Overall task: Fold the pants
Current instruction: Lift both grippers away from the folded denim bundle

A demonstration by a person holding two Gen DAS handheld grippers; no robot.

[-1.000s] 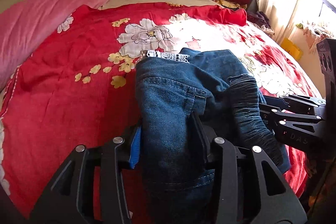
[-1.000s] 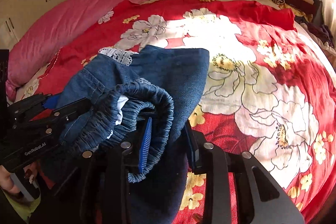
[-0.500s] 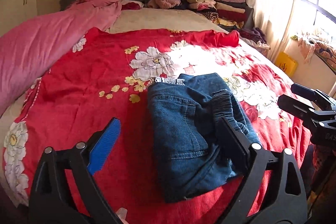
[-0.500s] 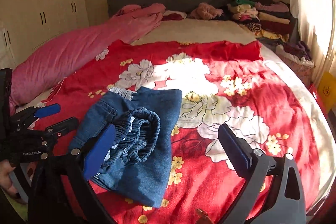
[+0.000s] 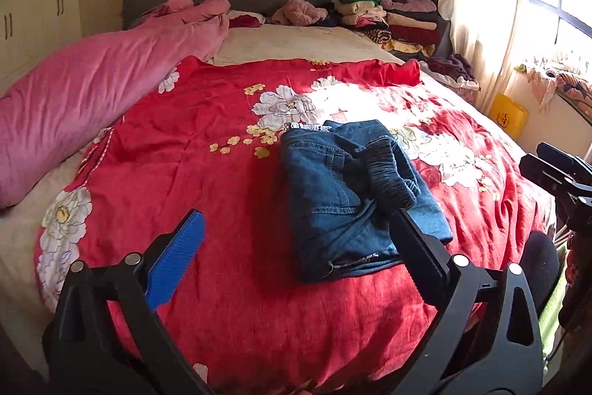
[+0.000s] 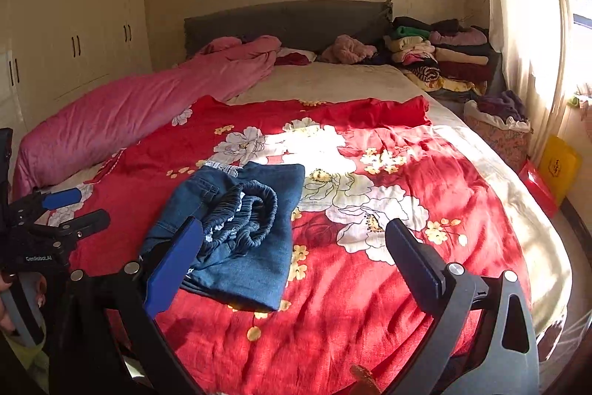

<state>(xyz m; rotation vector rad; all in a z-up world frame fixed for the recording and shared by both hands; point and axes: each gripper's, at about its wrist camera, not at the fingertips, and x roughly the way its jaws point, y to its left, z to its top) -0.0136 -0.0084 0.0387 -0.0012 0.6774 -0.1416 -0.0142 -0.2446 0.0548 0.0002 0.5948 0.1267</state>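
The left tool (image 5: 296,247) is being held above the near edge of the bed, its jaws spread wide with nothing gripped between them; one blue pad (image 5: 177,261) is being shown at the left, the dark finger at the right. The right tool (image 6: 292,254) is likewise being held released, jaws wide apart, nothing clasped, and it is being seen again at the right border of the left wrist view (image 5: 562,173). A hand (image 6: 14,298) is being glimpsed at the lower left of the right wrist view, wrapped around the left tool's handle.

Just beyond the tools, the folded blue jeans (image 5: 355,198) are being left lying on the red floral bedspread (image 5: 207,143), apart from both tools. The elastic waistband (image 6: 251,213) is being shown bunched on top of the fold, and a strip of white lace trim (image 6: 222,168) is peeking out at the far edge.

Farther back, a pink quilt (image 5: 92,91) is being shown rolled along the left side of the bed. At the far end, stacked folded clothes (image 6: 436,58) are being kept beside the grey headboard (image 6: 288,21), with a cream wardrobe (image 6: 74,32) standing at the left wall and a curtain (image 6: 518,24) hanging at the right.
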